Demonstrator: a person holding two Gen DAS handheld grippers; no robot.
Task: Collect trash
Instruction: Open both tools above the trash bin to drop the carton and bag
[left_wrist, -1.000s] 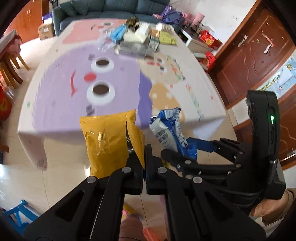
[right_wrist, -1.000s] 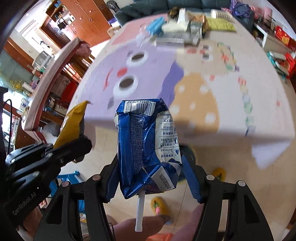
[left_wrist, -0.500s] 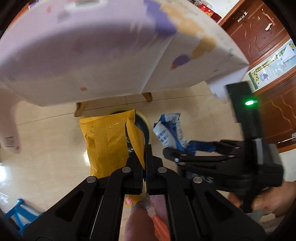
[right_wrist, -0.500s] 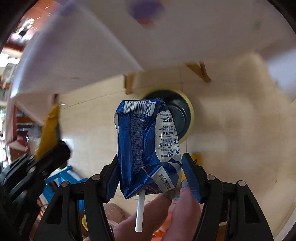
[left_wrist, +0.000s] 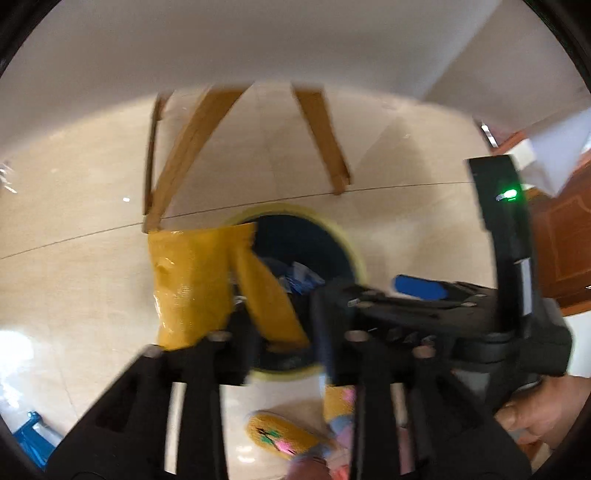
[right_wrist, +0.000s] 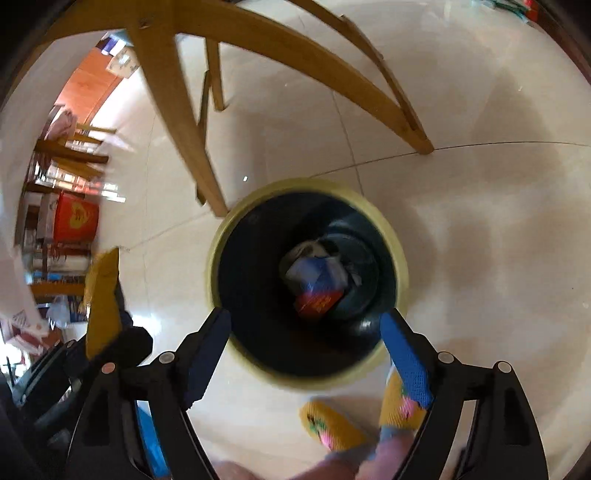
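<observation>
A dark trash bin with a yellow rim (right_wrist: 400, 258) stands on the tiled floor, just under both grippers. The crumpled blue milk carton (right_wrist: 317, 275) lies at its bottom on other rubbish, and in the left wrist view the carton (left_wrist: 299, 277) shows inside the bin's rim (left_wrist: 356, 258). My right gripper (right_wrist: 306, 350) is open and empty above the bin's near rim. My left gripper (left_wrist: 284, 339) has its jaws apart. The yellow snack bag (left_wrist: 192, 288) still stands between them, its flap hanging over the bin's left edge. The right wrist view shows that bag (right_wrist: 101, 299) at the far left.
Wooden table legs (right_wrist: 184, 122) slant down to the floor right behind the bin. A person's feet in yellow slippers (right_wrist: 328, 424) stand at its near side. A hand (left_wrist: 543, 410) holds the right gripper's handle. A blue stool (left_wrist: 33, 439) is at lower left.
Both grippers tilted down from the table top to the bin under it. The right gripper opened and the blue carton fell into the bin. The left jaws spread apart around the yellow bag.
</observation>
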